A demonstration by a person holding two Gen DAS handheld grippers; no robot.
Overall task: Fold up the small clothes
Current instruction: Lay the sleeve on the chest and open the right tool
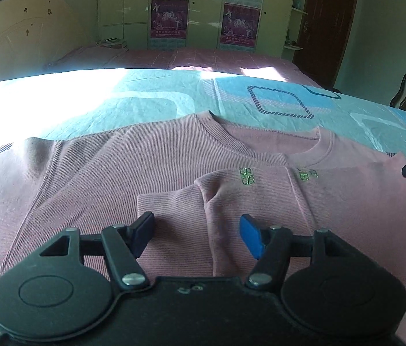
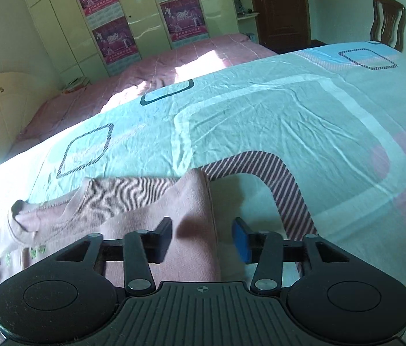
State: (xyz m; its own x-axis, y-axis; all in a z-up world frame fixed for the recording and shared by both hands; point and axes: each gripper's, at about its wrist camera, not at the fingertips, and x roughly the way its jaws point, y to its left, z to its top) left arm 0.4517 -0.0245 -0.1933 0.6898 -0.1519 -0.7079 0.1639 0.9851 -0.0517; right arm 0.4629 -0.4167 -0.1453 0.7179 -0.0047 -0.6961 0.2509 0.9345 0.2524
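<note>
My left tool [image 1: 197, 235] hangs with its jaws spread wide and nothing between them, just above the pink top [image 1: 116, 167]. Under it lies the sleeve [image 1: 174, 210], already turned in across the chest, its cuff edge close to my dark finger. The top is spread flat on the bed sheet [image 1: 151, 98], neckline [image 1: 260, 141] away from me, with a small green embroidered mark [image 1: 246, 176] showing just past the folded sleeve.

My right tool [image 2: 203, 239] is also gaping and empty. Its left finger sits over the pink fabric, while its blue-padded finger [image 2: 240, 240] is off the cloth, over the sheet. So the garment's right side edge [image 2: 207, 201] runs between the two fingers. I cannot tell whether either finger touches the cloth.

I judge one sleeve fold is done and the right side is the step in hand. The next move calls for lowering the right tool so the fingers straddle that edge, closing on it, then carrying it over toward the middle. The left tool would do well to press or hold the folded sleeve so that it does not drag. The ribbed knit looks soft and likely to bunch, so I would pinch both layers together.
</note>
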